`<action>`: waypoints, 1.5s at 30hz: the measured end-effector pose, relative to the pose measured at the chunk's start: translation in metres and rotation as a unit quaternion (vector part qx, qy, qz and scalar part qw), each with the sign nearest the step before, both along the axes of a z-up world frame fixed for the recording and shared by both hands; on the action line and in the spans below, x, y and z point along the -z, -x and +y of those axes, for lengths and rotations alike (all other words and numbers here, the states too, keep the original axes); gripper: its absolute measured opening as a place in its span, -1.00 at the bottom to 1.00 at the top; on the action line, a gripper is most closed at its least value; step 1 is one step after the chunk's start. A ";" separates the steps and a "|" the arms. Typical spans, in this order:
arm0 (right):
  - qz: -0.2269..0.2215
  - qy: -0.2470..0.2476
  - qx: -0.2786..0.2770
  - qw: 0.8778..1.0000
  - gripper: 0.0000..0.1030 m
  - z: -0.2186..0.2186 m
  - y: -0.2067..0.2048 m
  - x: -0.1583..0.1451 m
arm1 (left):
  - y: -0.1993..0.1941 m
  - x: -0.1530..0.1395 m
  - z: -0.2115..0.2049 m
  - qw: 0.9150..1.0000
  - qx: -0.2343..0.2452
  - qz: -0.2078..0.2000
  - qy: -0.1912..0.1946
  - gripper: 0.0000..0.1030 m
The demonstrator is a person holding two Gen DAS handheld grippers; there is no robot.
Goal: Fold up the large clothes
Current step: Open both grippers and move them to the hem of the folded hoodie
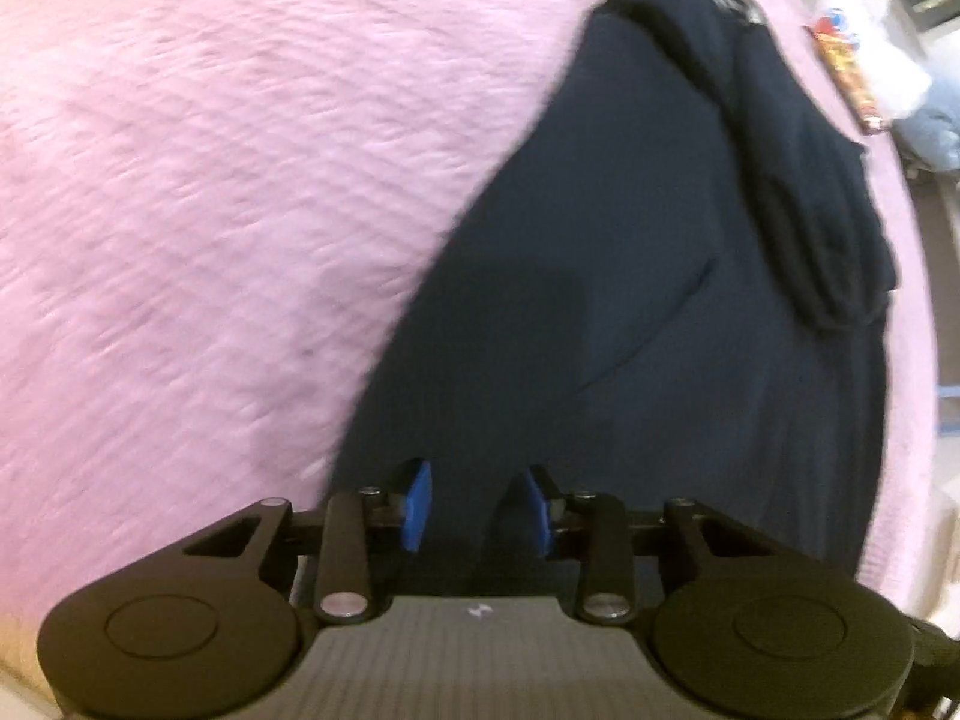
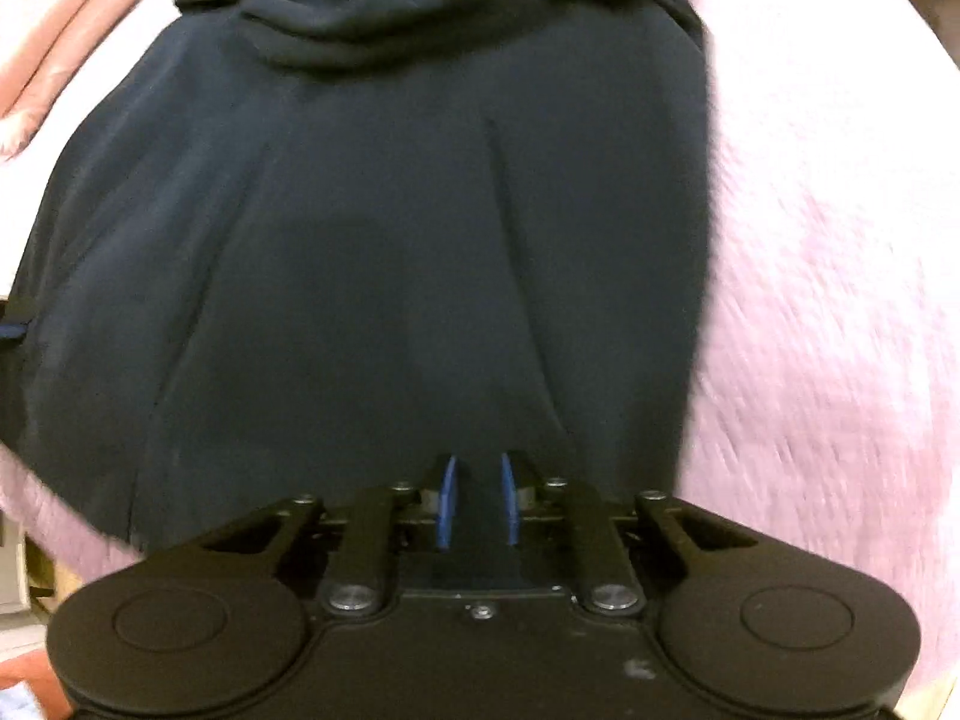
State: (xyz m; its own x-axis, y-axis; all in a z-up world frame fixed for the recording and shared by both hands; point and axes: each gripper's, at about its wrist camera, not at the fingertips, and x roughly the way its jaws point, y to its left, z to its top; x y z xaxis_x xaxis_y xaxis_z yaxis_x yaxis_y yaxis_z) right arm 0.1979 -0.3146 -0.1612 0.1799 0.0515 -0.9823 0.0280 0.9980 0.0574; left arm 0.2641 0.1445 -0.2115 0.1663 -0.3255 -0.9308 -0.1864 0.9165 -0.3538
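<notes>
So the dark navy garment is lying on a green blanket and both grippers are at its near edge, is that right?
Not quite: the blanket is pink, not green, as the left wrist view shows. The dark navy garment does lie on it, with the left gripper and right gripper at its near edge.

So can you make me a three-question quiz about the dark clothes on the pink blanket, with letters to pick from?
1. Where does the navy garment lie?
A. on the pink blanket
B. on a wooden chair
C. in a basket

2. What colour are the pads inside the jaws?
A. red
B. blue
C. yellow

3. What is between the right gripper's jaws?
A. nothing
B. a sock
C. a pinch of the navy fabric

Answers: 1 A, pink blanket shows around the garment in both views. 2 B, both grippers show blue pads. 3 C, dark cloth fills the narrow gap, as at the left gripper.
</notes>
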 end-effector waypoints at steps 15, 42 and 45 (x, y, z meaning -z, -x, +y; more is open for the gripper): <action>0.022 -0.057 0.119 0.991 0.46 -0.052 0.059 -0.017 | 0.030 -0.022 0.031 0.997 -0.071 0.007 -0.027 0.05; -0.148 -0.139 0.157 0.966 -0.79 -0.086 -0.048 -0.095 | -0.102 -0.098 -0.017 0.979 0.022 -0.182 0.094 -0.77; -0.191 -0.114 0.199 0.954 -0.11 -0.100 -0.093 -0.102 | -0.156 -0.111 -0.018 0.971 -0.027 -0.212 0.103 -0.38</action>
State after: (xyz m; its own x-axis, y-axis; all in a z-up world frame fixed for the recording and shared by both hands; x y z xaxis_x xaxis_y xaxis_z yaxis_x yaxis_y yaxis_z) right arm 0.2908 -0.4144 -0.0595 0.5732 0.1078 -0.8123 0.3365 0.8729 0.3532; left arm 0.4204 0.1262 -0.1007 0.5426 -0.4778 -0.6908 -0.0301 0.8108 -0.5845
